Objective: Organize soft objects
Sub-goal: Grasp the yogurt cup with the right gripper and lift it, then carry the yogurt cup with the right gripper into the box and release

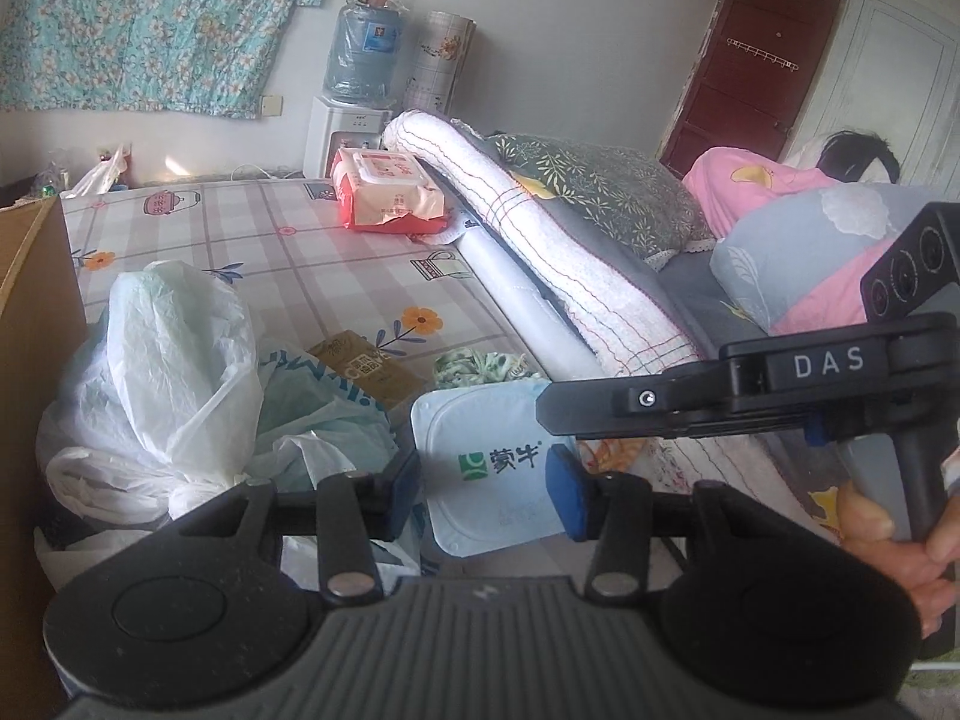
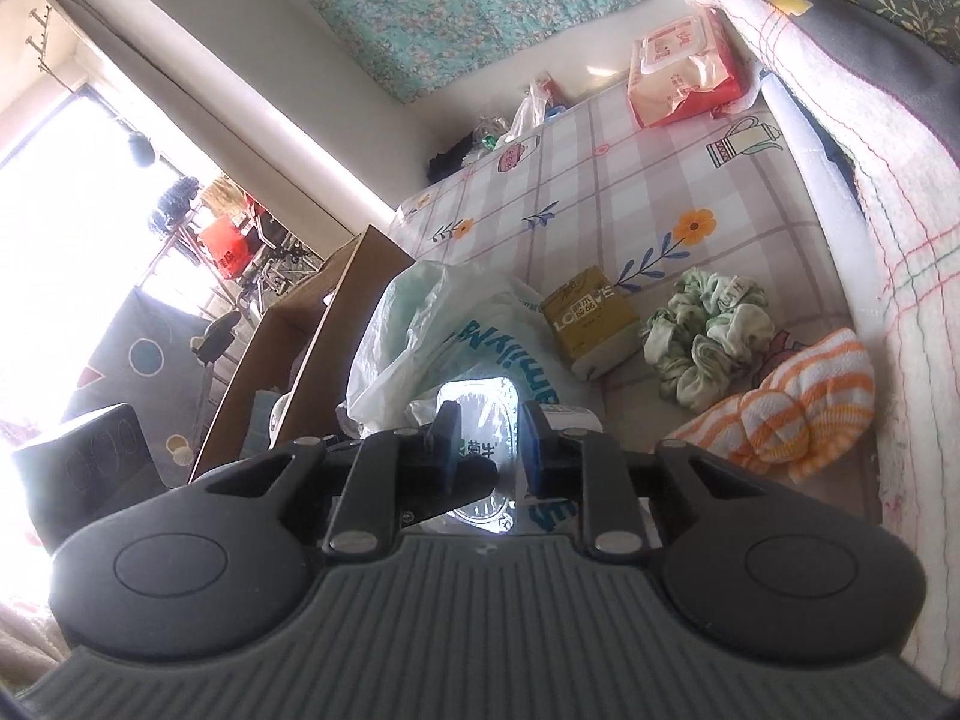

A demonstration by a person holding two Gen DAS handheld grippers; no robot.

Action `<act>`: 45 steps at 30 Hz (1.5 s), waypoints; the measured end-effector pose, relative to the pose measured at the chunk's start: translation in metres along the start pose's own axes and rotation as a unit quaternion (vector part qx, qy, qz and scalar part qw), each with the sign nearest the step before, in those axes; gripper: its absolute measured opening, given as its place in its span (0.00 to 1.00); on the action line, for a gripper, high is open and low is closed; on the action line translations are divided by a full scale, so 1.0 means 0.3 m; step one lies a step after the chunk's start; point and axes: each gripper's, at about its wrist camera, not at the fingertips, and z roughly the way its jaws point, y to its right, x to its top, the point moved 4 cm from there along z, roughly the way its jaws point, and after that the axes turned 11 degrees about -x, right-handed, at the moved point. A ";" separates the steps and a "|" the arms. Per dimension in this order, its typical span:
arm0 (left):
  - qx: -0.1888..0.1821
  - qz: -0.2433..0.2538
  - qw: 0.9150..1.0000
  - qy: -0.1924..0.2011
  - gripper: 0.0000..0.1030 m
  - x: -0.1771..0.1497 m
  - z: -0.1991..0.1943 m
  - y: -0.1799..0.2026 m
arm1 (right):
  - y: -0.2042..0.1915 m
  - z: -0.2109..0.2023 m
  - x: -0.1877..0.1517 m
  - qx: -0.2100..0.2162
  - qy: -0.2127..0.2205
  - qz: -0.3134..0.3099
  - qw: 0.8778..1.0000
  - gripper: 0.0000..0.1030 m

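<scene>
A pale blue soft milk pouch (image 1: pixel 480 468) with green print is held between both grippers above the table's near edge. My left gripper (image 1: pixel 486 489) has its blue pads on the pouch's two sides. My right gripper (image 1: pixel 552 408) comes in from the right and is shut on the pouch's upper right corner; in the right wrist view (image 2: pixel 489 438) the pouch (image 2: pixel 480 414) shows between its pads. A green scrunchie (image 2: pixel 705 339) and an orange striped cloth (image 2: pixel 786 414) lie on the table to the right. White plastic bags (image 1: pixel 162 384) are piled at the left.
A yellow tissue pack (image 2: pixel 591 318) lies beside the bags. A red wipes pack (image 1: pixel 387 192) sits at the far end of the checked tablecloth (image 1: pixel 270 252). A cardboard box (image 1: pixel 30 324) stands at the left. A rolled white blanket (image 1: pixel 540 240) and pillows border the right.
</scene>
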 end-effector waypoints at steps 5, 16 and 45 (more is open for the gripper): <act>-0.015 -0.001 1.000 -0.020 0.45 -0.048 -0.051 0.030 | 0.000 -0.049 -0.106 0.004 -0.007 0.054 0.999 0.19; -0.023 -0.020 0.999 -0.015 0.45 -0.112 -0.211 0.040 | -0.119 -0.123 -0.219 0.008 -0.015 0.077 0.997 0.20; 0.081 -0.221 0.972 0.021 0.45 -0.243 -0.745 -0.528 | -0.882 0.355 -0.260 0.054 -0.174 -0.113 0.977 0.22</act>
